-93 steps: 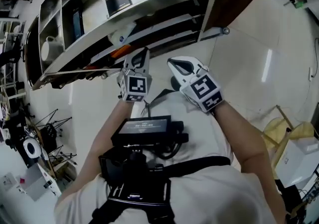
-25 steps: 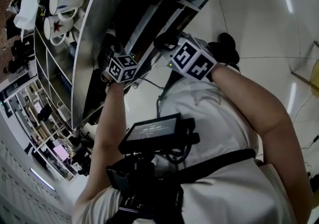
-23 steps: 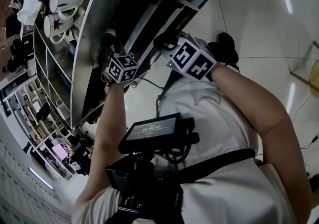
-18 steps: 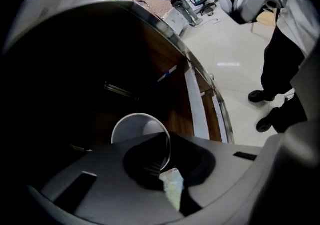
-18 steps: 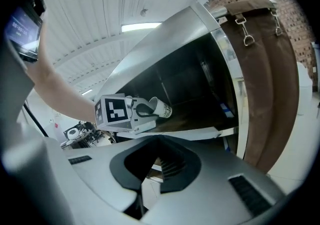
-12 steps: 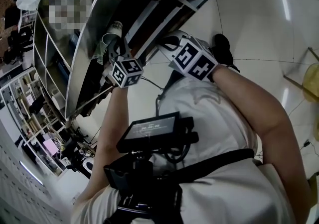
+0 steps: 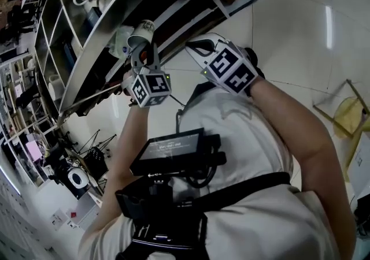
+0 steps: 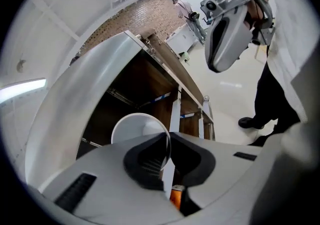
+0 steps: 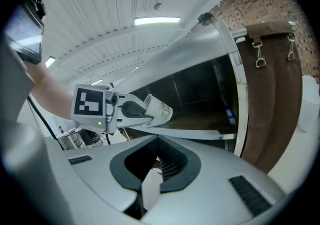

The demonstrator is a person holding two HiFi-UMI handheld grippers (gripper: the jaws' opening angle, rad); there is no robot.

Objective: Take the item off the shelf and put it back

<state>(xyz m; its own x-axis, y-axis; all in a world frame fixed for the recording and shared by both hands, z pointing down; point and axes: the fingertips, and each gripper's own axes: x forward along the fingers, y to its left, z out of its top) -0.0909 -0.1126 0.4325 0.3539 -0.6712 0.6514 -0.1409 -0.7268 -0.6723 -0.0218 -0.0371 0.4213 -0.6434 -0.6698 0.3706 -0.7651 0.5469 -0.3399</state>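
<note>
One cup (image 7: 140, 33), rim pinched in left gripper (image 8: 167, 145), beside shelf (image 7: 107, 13) edge

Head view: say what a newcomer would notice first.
A white cup stands out, pinched by its rim in the left gripper and held just in front of the steel shelf at upper left. Beside it, nearer the middle, the right gripper hovers with nothing in it.

Cup (image 7: 140, 31) comes out of the shelf (image 7: 92, 28)
A second ago the left gripper (image 7: 143, 49) reaches deep between the shelf's boards; now it is drawn back out in front of them, its jaws pinching the white cup's rim, the cup tilted in open air.
</note>
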